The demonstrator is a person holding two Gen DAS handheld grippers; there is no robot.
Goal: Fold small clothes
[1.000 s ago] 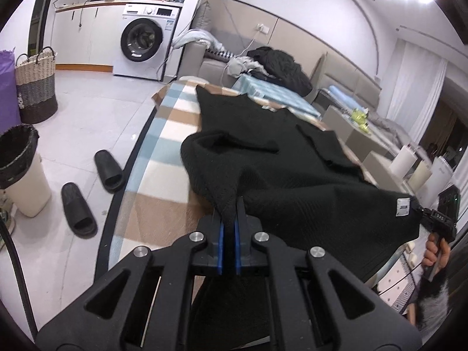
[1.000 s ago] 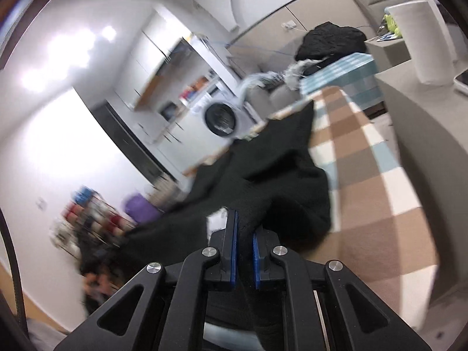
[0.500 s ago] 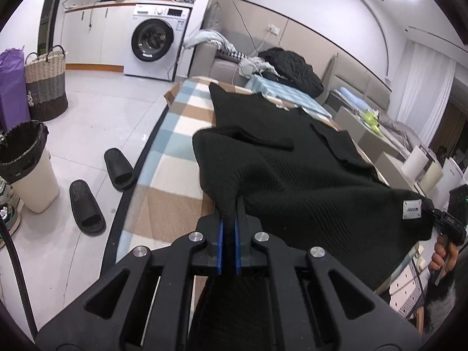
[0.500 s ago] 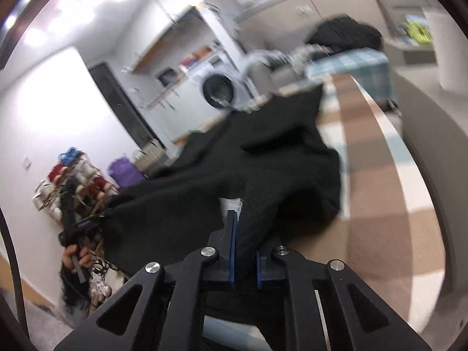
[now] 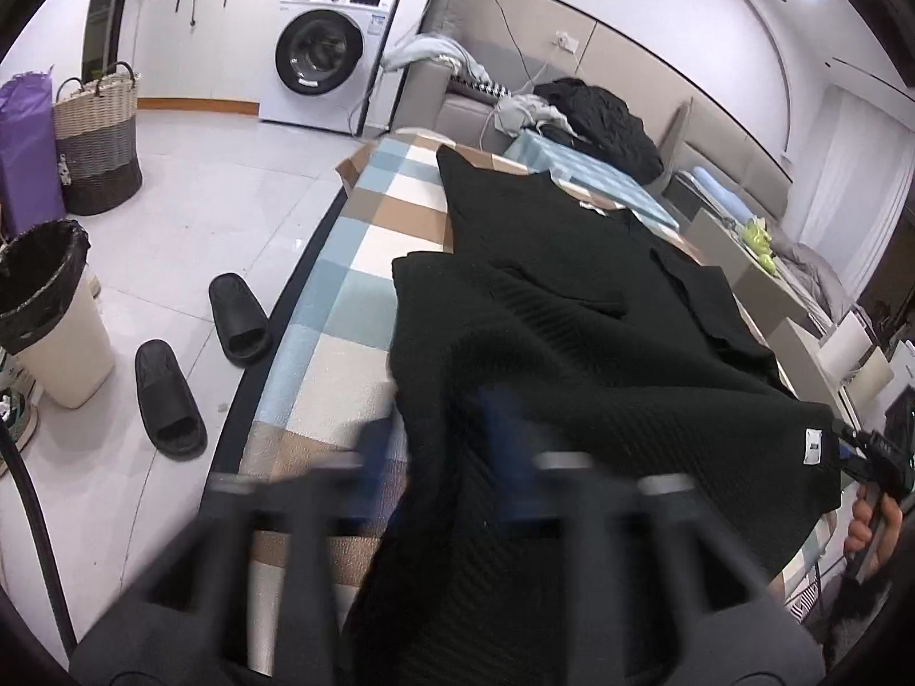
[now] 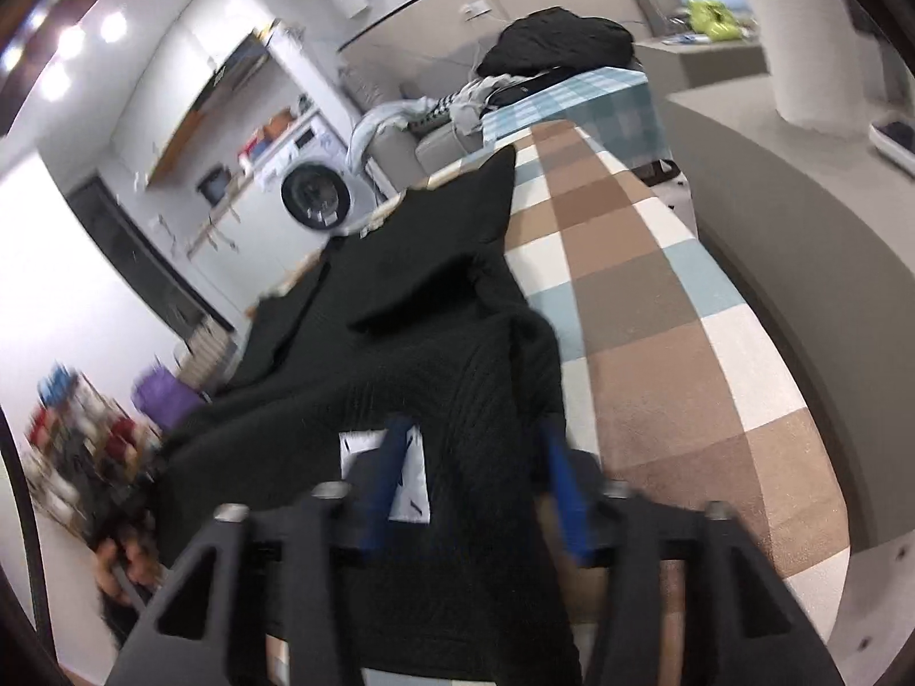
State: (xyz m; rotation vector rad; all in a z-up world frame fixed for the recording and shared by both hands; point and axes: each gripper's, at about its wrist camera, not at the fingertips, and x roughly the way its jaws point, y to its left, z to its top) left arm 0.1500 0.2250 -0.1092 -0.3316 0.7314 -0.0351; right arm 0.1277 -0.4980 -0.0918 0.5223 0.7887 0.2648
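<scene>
Your left gripper (image 5: 440,446) is opening: its blue pads (image 5: 374,454) stand apart, blurred with motion, and the hem of the black ribbed knit garment (image 5: 572,331) drapes between them without being pinched. Your right gripper (image 6: 474,469) is opening too, its blue pads (image 6: 563,491) set wide with the other hem corner of the garment (image 6: 400,354) lying loose in the gap, a white label (image 6: 414,477) showing beside the left pad.

The garment lies lengthwise on the table covered by a checked cloth in brown, white and pale blue (image 5: 343,308), its near edge folded up over the body and slumping toward you. In the left wrist view a small white tag (image 5: 812,446) sits at the hem's far corner, right by your other gripper and hand (image 5: 872,531).

On the tiled floor to the left lie two black slide sandals (image 5: 200,366) near a cream bin lined with a black bag (image 5: 48,314).
</scene>
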